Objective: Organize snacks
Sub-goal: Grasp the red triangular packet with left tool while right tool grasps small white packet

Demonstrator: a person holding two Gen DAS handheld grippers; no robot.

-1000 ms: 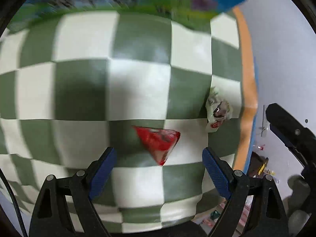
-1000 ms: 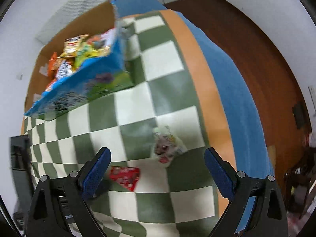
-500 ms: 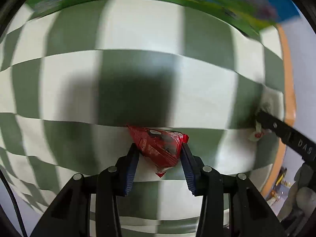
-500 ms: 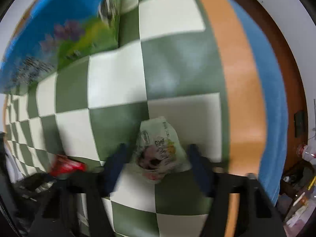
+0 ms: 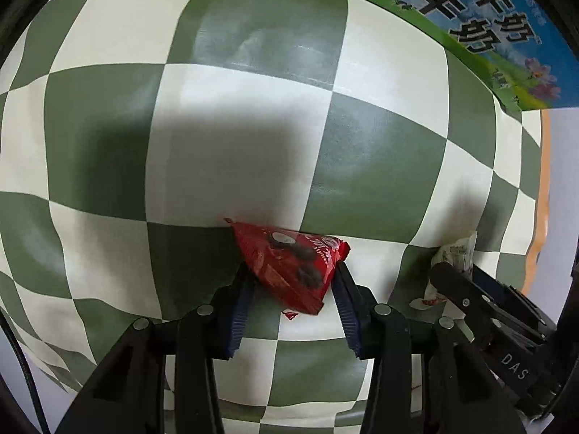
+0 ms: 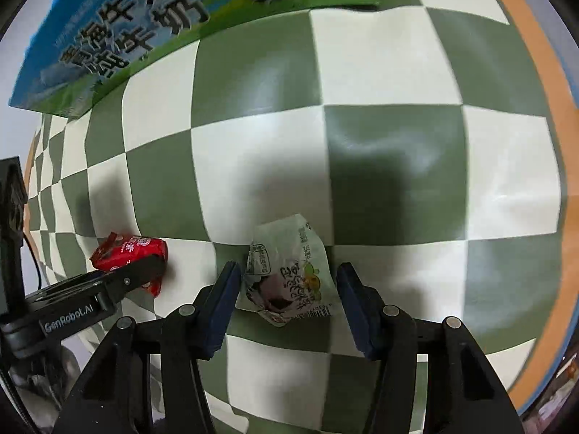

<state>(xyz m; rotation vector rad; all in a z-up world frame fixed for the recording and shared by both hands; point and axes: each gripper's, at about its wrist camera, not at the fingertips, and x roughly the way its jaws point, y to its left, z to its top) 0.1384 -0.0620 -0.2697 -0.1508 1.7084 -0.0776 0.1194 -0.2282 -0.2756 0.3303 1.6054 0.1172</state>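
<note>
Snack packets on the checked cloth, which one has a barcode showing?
The pale green-and-white snack packet, between the right gripper fingers; the red foil snack packet shows no barcode.

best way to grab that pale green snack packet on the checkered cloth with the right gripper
Grip the pale green packet across its crumpled, puffed middle, coming from its barcode end with the right gripper low over the checkered cloth. The packet lies flat with its long axis along the fingers, which already flank its two long sides, so closing should pinch the bulge rather than the thin sealed edges.
</note>
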